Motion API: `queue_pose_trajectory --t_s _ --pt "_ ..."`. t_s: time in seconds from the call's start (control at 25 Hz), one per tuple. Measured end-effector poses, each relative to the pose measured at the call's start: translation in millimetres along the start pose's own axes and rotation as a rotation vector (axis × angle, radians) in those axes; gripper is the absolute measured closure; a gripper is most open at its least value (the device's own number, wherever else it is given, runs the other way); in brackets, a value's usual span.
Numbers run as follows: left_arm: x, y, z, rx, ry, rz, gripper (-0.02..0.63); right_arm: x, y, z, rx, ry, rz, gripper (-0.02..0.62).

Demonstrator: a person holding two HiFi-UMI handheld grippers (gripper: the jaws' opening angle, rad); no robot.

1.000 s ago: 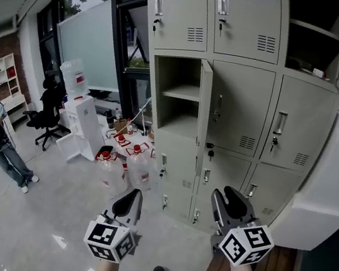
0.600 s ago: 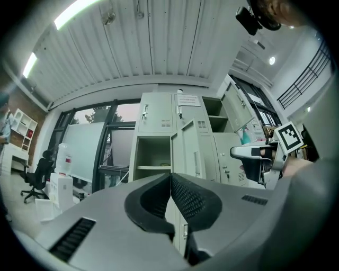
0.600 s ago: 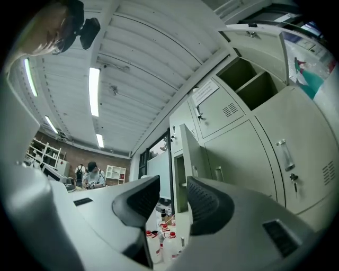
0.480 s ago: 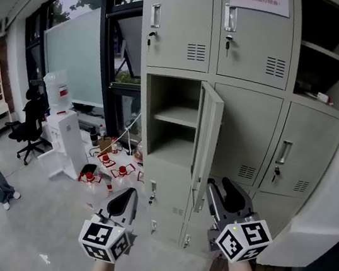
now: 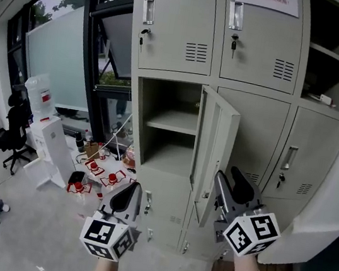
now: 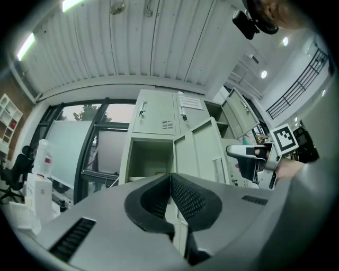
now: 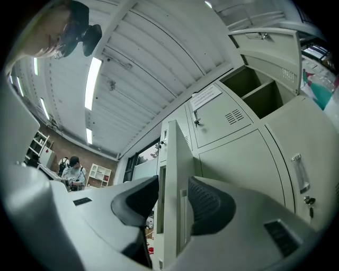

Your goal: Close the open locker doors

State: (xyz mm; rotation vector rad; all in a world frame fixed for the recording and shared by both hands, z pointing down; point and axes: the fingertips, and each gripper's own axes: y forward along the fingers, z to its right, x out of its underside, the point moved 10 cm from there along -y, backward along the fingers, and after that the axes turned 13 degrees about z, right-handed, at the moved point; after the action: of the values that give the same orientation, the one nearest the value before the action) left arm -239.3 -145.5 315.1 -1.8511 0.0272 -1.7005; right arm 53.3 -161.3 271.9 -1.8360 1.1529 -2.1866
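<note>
The grey locker bank fills the head view. Its middle-left compartment (image 5: 165, 124) stands open, and its door (image 5: 217, 142) is swung out towards me. At the top right a second compartment (image 5: 326, 64) is open too. My right gripper (image 5: 228, 175) is just right of the swung door's lower edge, and its jaws have just been opening. In the right gripper view the door's edge (image 7: 174, 159) stands between the jaws of the right gripper (image 7: 174, 183), with the pads apart from it. My left gripper (image 5: 131, 189) is lower left, shut and empty (image 6: 170, 177).
A water dispenser (image 5: 38, 97), a white unit (image 5: 51, 148) and an office chair (image 5: 12, 129) stand at the left by the glass wall. Red-capped bottles (image 5: 94, 174) lie on the floor by the lockers. A big white object (image 5: 330, 208) is at the right.
Both grippers have come closer to the lockers and risen. The right gripper's jaws have opened wider, and the open door's edge now lies right next to them.
</note>
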Motion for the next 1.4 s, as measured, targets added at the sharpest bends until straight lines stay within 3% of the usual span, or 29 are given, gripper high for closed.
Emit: queue_pose_trajectory --t_s 0.32,0.56,0.72,0.96,1.4 --pt "13 23 -18 0.047 -0.034 0.012 0.584 18 11 -7 -0.025 -0.045 -0.03 0.45" --pt "20 36 -29 0.021 -0.026 0.003 0.584 25 24 -21 -0.085 -0.087 -0.014 0.471" --pt "19 38 -44 -0.021 -0.003 -0.003 0.584 39 42 -36 -0.117 -0.157 -0.019 0.462" --pt "21 30 -71 -0.12 0.034 -0.016 0.584 61 75 -65 -0.206 -0.182 0.004 0.423" --pt "16 13 -103 -0.281 0.098 -0.03 0.584 118 142 -96 -0.359 -0.131 -0.063 0.43"
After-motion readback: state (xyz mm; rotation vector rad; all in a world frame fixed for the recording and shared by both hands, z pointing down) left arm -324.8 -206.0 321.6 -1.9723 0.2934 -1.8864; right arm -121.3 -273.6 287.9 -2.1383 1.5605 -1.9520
